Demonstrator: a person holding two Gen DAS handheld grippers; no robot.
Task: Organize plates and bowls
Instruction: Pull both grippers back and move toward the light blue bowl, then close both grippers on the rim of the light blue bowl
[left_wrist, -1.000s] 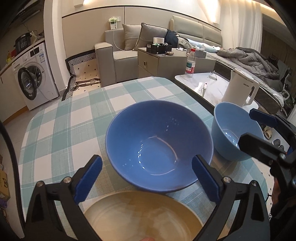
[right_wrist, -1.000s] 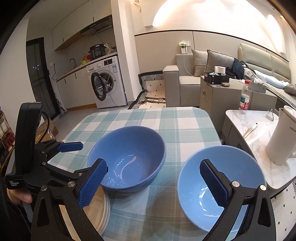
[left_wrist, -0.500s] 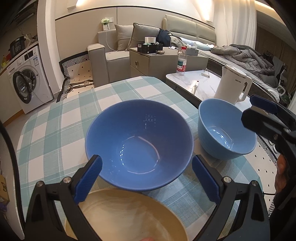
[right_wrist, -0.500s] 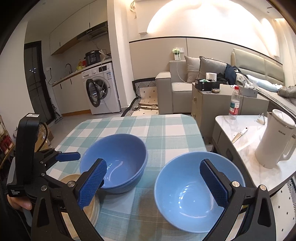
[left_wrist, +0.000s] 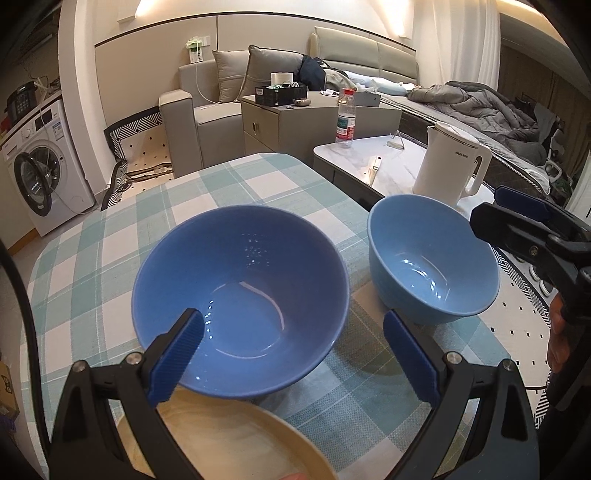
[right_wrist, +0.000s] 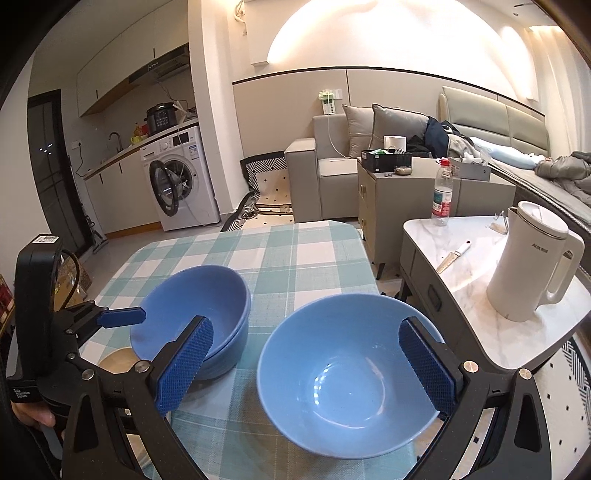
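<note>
On the counter (left_wrist: 110, 236), under a teal-and-white checked cloth, stand two blue bowls. The darker blue bowl (left_wrist: 240, 299) sits toward the left, and the lighter blue bowl (left_wrist: 432, 258) stands just beside it on the right, near the counter's edge; the two are close but apart. A pale wooden plate (left_wrist: 236, 439) lies at the near edge, and the dark bowl's near side hides part of its rim.

The left tool (left_wrist: 291, 354) hovers over the plate with its blue pads spread wide, released, holding nothing, and faces the darker bowl. The right tool (right_wrist: 310, 365) is likewise released, its pads wide apart on either side of the lighter bowl (right_wrist: 351, 376) but above its rim, not gripping it.

Beyond, a white kettle (right_wrist: 532, 266) stands on a marble side table (right_wrist: 476, 258).
</note>
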